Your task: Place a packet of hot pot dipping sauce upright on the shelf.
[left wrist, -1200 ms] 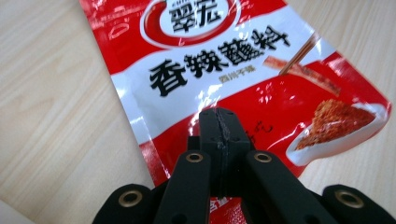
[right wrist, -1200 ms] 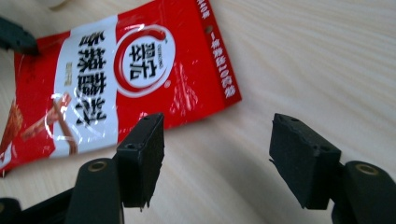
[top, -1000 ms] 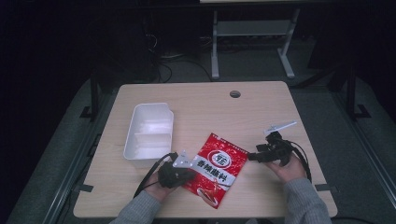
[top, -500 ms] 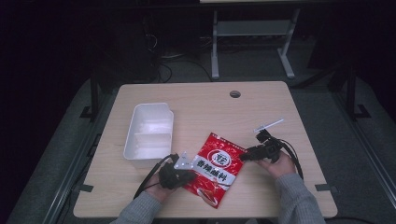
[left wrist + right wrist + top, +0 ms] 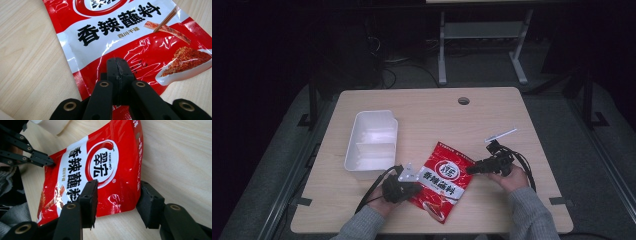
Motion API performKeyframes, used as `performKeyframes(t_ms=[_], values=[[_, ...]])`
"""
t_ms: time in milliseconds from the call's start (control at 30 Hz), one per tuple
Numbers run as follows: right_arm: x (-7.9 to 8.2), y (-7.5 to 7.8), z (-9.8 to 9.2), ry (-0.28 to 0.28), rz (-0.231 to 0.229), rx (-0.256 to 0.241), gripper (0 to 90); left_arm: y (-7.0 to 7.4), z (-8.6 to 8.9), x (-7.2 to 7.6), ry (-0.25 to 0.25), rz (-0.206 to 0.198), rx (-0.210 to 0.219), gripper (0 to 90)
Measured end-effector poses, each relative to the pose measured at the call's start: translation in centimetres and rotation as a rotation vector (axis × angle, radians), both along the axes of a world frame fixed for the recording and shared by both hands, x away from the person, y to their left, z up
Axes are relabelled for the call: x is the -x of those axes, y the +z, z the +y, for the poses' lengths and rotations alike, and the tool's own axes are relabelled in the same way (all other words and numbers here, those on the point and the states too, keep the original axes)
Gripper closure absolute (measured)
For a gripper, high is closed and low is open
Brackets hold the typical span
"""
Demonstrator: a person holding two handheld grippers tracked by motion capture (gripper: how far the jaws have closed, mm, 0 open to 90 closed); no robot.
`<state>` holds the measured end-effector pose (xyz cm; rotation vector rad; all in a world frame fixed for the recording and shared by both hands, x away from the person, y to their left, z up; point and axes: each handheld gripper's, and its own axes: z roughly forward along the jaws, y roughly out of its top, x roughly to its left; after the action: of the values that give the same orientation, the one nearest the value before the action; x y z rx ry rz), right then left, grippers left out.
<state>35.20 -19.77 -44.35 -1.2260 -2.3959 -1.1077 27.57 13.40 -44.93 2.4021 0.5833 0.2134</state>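
Note:
A red seasoning pouch with a white band and black characters lies flat on the wooden table near its front edge. My left gripper is shut, and its tips rest on the pouch just inside one long edge. Nothing shows between its jaws. My right gripper is open at the pouch's opposite side. In the right gripper view one jaw lies over the pouch and the other sits on bare wood past its edge. The left gripper touches the pouch's far edge there.
A white two-compartment container stands left of the pouch, close to the left hand. A round cable hole sits near the table's far edge. Cables trail from both grippers toward the front. Dark floor and a metal stand lie beyond the table.
The right gripper has moved left toward the pouch and now straddles its edge. The left gripper and the pouch have stayed in place.

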Motion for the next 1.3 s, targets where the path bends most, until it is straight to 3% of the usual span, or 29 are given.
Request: performKeyframes(t_ms=[333, 567, 767, 933, 1100, 1300], values=[[-0.2, 0.1, -0.1, 0.017, 0.023, -0.106, 68.1, 0.0, 0.0, 0.0, 0.001, 0.000, 0.003, 90.0], [-0.4, -0.5, 1.1, 0.045, 0.046, -0.079, 74.5, -0.1, 0.1, 0.0, 0.003, 0.004, 0.009, 90.0], [-0.5, -1.0, 2.8, 0.061, 0.057, -0.025, 75.1, -0.1, 0.1, 0.0, -0.003, -0.002, 0.006, 90.0], [-0.4, -1.1, 3.6, 0.065, 0.063, -0.015, 77.7, -0.1, 0.1, 0.0, -0.005, -0.009, 0.005, 90.0], [-0.3, -1.2, 4.2, 0.078, 0.051, 0.001, 87.9, -0.1, 0.1, 0.1, -0.006, -0.016, 0.007, 89.8], [-0.2, -1.0, 4.3, 0.071, 0.045, 0.004, 88.3, 0.1, 0.2, 0.3, 0.002, -0.022, 0.009, 84.8]])
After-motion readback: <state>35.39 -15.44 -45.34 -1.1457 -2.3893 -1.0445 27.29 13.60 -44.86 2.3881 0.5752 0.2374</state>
